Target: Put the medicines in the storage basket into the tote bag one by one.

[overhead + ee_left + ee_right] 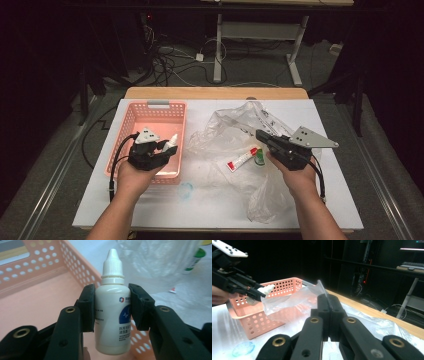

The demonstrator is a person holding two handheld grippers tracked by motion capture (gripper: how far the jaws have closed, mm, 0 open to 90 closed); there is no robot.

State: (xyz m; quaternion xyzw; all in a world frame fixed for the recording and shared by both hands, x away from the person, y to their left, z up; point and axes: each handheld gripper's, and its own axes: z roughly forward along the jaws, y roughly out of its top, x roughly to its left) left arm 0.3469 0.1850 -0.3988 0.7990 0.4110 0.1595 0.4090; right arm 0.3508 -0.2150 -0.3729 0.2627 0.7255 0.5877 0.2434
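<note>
Left gripper view: white dropper bottle (113, 312) upright btwn pads, both pads pressing its sides just below cap; bottle base hangs over pink basket (37, 307) floor. High view: left gripper (161, 148) w/ bottle above basket interior, near right wall. Right gripper (262, 135) jaws fully closed, pinching edge of clear plastic bag (225, 132). Red-white tube (242, 159) on bag, near right gripper.

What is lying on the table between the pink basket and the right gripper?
In the high view, crumpled clear plastic bag fills the stretch between basket and right gripper, with a red-and-white tube lying on it.
</note>
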